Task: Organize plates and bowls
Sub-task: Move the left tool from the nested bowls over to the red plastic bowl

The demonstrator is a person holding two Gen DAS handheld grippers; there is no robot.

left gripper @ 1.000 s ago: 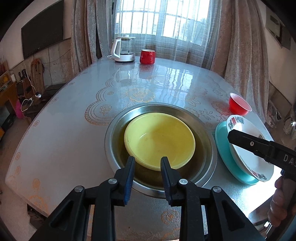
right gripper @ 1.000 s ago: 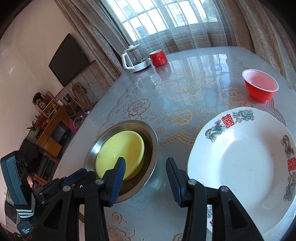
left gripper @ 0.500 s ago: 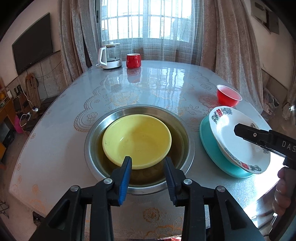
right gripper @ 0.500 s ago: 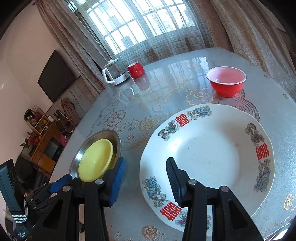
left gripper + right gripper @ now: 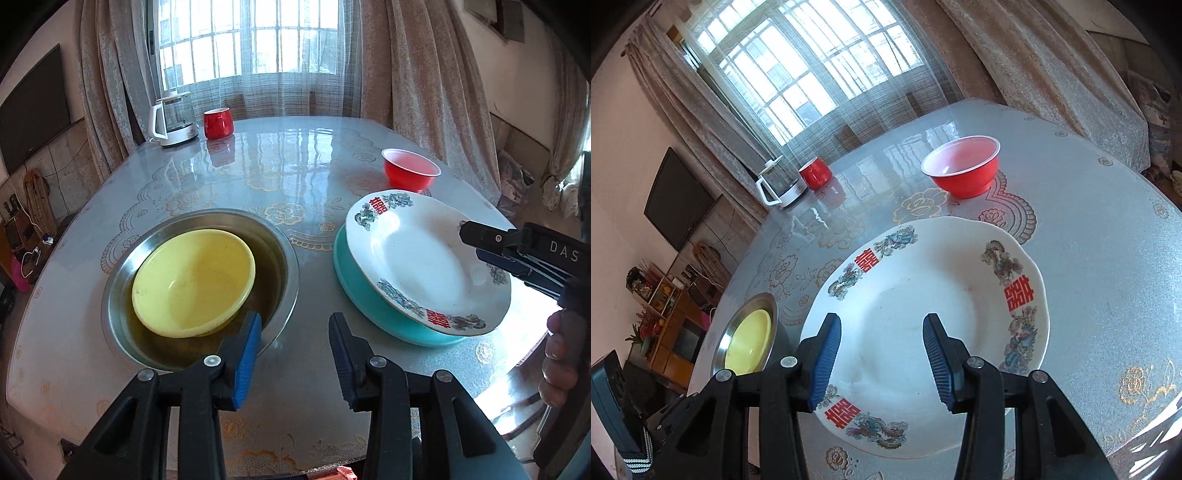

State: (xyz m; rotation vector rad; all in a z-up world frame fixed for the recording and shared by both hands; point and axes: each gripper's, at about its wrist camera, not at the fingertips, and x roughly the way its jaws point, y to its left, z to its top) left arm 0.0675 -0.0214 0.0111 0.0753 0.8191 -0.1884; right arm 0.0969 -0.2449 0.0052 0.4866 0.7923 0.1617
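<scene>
The round white shallow plate with red characters lies mouth-up on the teal plate at the table's right side; being round, it has no long axis. Since a second ago the left gripper has left the yellow bowl in the steel basin for bare tabletop, its jaws just opening, empty; the right gripper stands released over the white plate, formerly left of it. Count: two plates, two bowls including the red bowl, one basin.

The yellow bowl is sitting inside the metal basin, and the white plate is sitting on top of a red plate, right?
Not quite. The yellow bowl does sit inside the metal basin, but the white plate rests on a teal plate, not a red one. The left wrist view shows the teal rim under it.
</scene>
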